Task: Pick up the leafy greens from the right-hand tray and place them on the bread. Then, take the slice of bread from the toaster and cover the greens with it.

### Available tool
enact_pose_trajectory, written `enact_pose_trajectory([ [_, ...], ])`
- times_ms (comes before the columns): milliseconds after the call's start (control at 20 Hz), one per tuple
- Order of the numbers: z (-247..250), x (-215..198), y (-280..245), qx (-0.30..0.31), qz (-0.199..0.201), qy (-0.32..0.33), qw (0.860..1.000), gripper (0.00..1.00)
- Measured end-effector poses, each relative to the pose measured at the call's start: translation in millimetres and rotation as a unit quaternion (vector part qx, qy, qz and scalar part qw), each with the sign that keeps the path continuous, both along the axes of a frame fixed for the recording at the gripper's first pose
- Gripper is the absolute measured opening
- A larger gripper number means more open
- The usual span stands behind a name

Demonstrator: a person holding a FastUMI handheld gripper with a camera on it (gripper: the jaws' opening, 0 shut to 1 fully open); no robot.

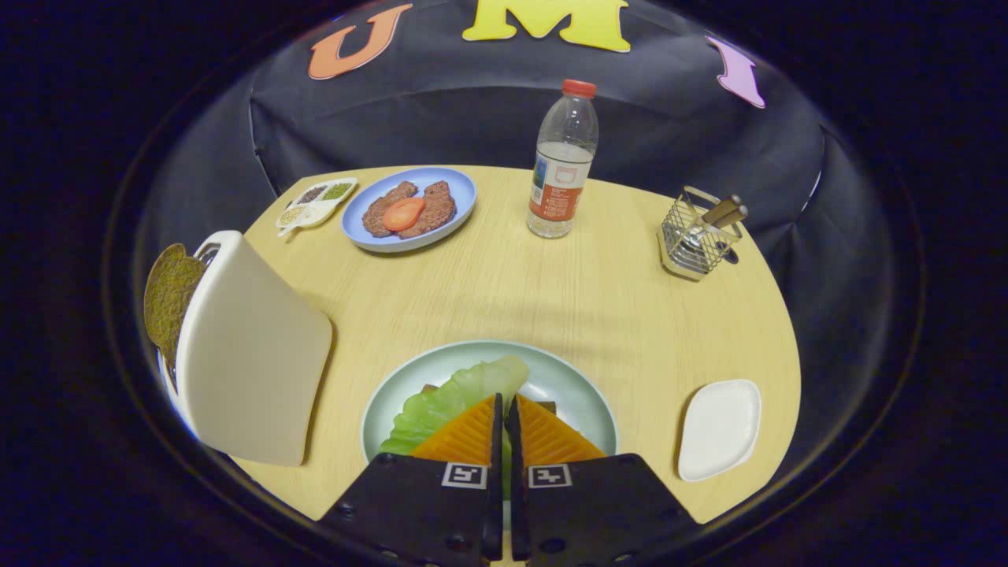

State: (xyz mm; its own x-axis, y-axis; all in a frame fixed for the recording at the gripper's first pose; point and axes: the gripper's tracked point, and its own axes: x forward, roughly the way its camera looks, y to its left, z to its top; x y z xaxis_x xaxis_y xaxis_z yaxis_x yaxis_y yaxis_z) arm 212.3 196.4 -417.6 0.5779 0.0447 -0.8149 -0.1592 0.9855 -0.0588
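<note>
A round wooden table (551, 299) carries everything. On it sit a toaster (252, 354), two plates (409, 209) (575, 394), a seasoning dish (315, 203), a bottle (562, 161), a cutlery basket (697, 236) and a white tray (719, 429).

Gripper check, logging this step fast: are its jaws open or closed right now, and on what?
Gripper: jaws closed on the leafy greens, a thin green strip showing between them, over the pale green plate.

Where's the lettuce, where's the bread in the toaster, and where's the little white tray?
Leafy greens (441, 405): gripper view, on the pale leaf lying on the green plate, just ahead of the fingers.
Bread slice (167, 299): gripper view, on its brown face sticking out of the toaster.
White tray (718, 429): gripper view, on its bare middle.
</note>
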Motion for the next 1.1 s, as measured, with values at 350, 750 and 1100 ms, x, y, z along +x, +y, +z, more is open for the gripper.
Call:
enact_pose_trajectory([
  [350, 25, -13, -11, 0.001, -0.011, -0.026, 1.000, 0.36],
  [750, 110, -62, -14, 0.024, -0.022, -0.110, 0.993, 0.79],
  [1100, 180, -90, 43, 0.079, -0.014, -0.220, 0.972, 0.95],
])
